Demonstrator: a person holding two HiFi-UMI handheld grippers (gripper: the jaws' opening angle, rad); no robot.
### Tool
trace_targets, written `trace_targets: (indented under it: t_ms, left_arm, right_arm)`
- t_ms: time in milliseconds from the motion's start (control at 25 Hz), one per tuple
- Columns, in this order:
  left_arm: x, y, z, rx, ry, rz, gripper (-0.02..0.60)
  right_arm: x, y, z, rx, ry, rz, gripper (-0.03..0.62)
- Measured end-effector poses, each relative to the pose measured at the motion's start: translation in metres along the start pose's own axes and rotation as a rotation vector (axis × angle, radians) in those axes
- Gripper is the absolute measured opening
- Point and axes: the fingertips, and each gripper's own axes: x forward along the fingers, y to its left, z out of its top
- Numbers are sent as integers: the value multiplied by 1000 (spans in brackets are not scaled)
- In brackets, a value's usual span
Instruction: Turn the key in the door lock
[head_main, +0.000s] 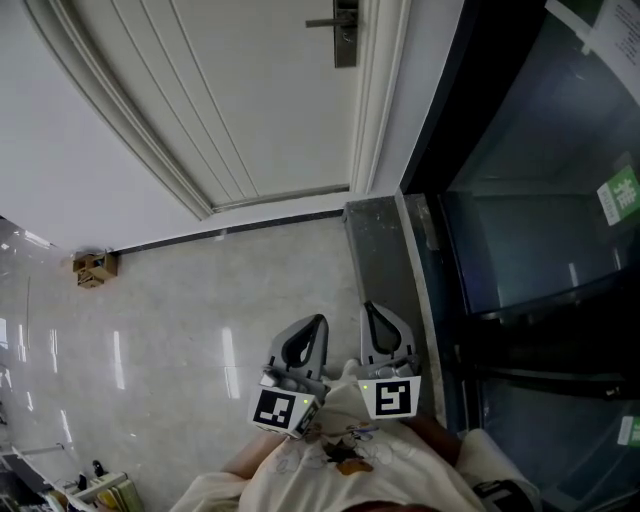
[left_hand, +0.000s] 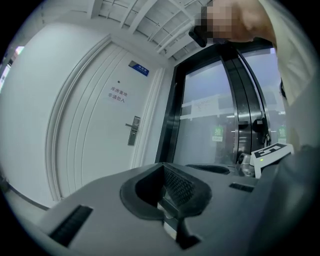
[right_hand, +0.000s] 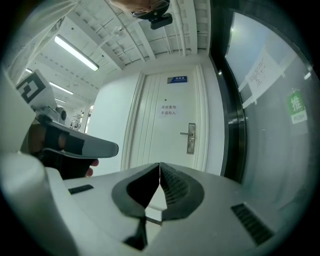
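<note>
A white door (head_main: 270, 90) stands ahead, some way off, with a metal lock plate and lever handle (head_main: 345, 30) near its right edge. The lock plate (left_hand: 133, 131) shows small in the left gripper view, and the lock plate (right_hand: 190, 138) a little larger in the right gripper view. I cannot make out a key at this distance. My left gripper (head_main: 320, 319) and right gripper (head_main: 368, 306) are held side by side close to the body and point toward the door. Both are shut with nothing between the jaws, as the left gripper (left_hand: 162, 165) and right gripper (right_hand: 159, 164) show in their own views.
A dark-framed glass wall (head_main: 540, 200) with green stickers runs along the right. A grey stone strip (head_main: 385, 260) lies at its foot. A small cardboard box (head_main: 95, 267) sits by the left wall on the glossy tiled floor (head_main: 200, 330). A blue plate (right_hand: 177, 79) and a notice hang on the door.
</note>
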Motion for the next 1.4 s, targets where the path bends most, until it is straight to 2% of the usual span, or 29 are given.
trace_targets:
  t_ms: [280, 520, 680, 840, 920, 1040, 1120, 1240, 1400]
  left_arm:
    - [19, -17, -12, -4, 6, 18, 2]
    - [61, -1, -3, -4, -14, 9, 2]
    - [110, 44, -1, 1, 1, 10, 3]
    - [181, 117, 7, 32, -12, -21, 2]
    - [223, 156, 21, 42, -11, -40, 2]
    - [277, 202, 48, 38, -17, -97, 2]
    - [302, 226, 63, 23, -19, -124, 2]
    - [336, 259, 83, 30, -15, -144, 2]
    - [378, 283, 102, 33, -41, -184, 2]
  right_arm:
    - [-6, -27, -16, -55, -4, 6, 8]
    - [33, -52, -10, -34, -48, -23, 8]
    - [97, -63, -10, -35, -56, -8, 8]
    - [186, -75, -9, -45, -45, -19, 8]
    - [239, -87, -10, -39, -15, -36, 8]
    - [311, -106, 7, -54, -39, -58, 8]
    - [347, -114, 16, -99, -27, -73, 7]
    - [396, -129, 19, -98, 13, -111, 8]
    - [451, -150, 19, -125, 49, -134, 8]
